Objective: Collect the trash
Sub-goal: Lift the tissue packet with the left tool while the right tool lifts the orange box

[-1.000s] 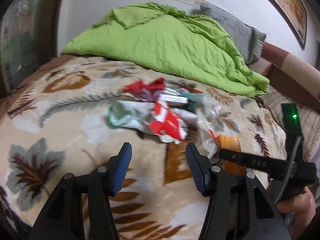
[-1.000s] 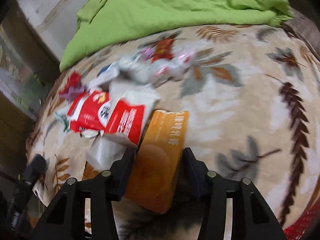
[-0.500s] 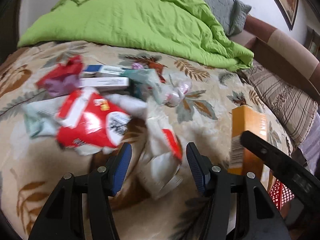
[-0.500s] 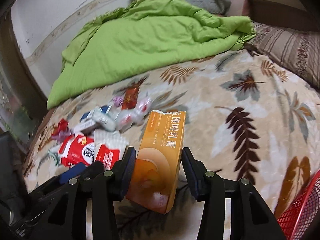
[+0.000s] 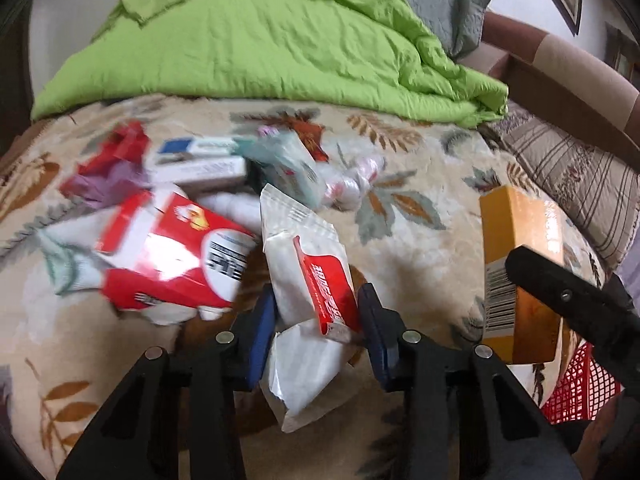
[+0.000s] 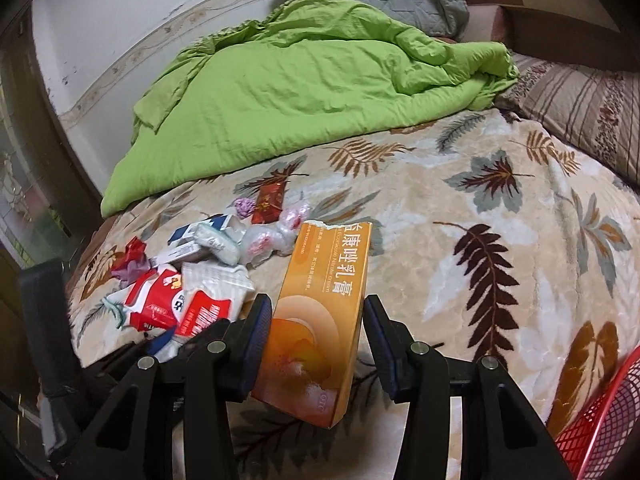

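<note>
The white-and-red wrapper (image 5: 310,280) is being pinched by the left gripper (image 5: 316,332), whose jaws have just been closing; the orange box (image 6: 320,320) is being clamped by the right gripper (image 6: 312,344); the wrapper's middle is best squeezed before lifting off the bed (image 6: 460,280).

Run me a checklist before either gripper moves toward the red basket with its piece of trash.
1. right gripper clamped on the orange box: ok, both pads press its sides and it is lifted off the blanket.
2. left gripper around the white and red wrapper: ok, its jaws have just been closing with the wrapper between them.
3. Left grip firm enough to lift: cannot tell, the wrapper is soft and crumpled.
4. Wrapper free of the red and white packet beside it: cannot tell, their edges meet.
5. red basket within view: ok, at the lower right corner.
6. Basket opening unobstructed: cannot tell, only its mesh edge shows.
</note>
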The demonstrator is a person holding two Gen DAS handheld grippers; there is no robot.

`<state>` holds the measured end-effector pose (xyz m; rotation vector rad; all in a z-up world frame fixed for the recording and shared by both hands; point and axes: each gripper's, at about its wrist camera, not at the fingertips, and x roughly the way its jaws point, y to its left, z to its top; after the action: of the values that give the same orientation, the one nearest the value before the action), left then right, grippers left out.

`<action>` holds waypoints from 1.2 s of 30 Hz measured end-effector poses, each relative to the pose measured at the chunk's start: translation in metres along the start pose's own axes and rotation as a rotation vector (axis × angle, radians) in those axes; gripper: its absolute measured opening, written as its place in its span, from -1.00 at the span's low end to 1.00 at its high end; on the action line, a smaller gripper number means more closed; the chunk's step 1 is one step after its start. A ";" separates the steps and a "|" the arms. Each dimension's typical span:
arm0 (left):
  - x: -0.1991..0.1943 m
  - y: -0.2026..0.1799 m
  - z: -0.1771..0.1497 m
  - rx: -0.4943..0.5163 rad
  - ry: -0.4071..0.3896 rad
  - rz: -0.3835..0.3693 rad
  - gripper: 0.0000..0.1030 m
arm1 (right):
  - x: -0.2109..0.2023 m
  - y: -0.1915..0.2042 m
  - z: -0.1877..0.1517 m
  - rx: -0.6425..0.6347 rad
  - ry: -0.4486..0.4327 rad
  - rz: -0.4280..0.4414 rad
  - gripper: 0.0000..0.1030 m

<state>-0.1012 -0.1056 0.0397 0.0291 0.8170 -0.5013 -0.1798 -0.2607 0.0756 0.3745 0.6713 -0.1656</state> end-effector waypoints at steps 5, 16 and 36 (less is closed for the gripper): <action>-0.032 0.009 -0.001 0.012 -0.120 0.093 -0.23 | -0.005 0.006 -0.003 -0.024 -0.012 0.040 -0.01; -0.062 0.017 -0.005 0.045 -0.210 0.199 -0.23 | -0.014 0.033 -0.012 -0.135 -0.038 0.104 -0.01; -0.074 0.012 -0.009 0.069 -0.240 0.232 -0.22 | -0.017 0.035 -0.015 -0.149 -0.049 0.104 -0.01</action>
<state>-0.1447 -0.0621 0.0834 0.1239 0.5525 -0.3060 -0.1927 -0.2223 0.0853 0.2607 0.6105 -0.0255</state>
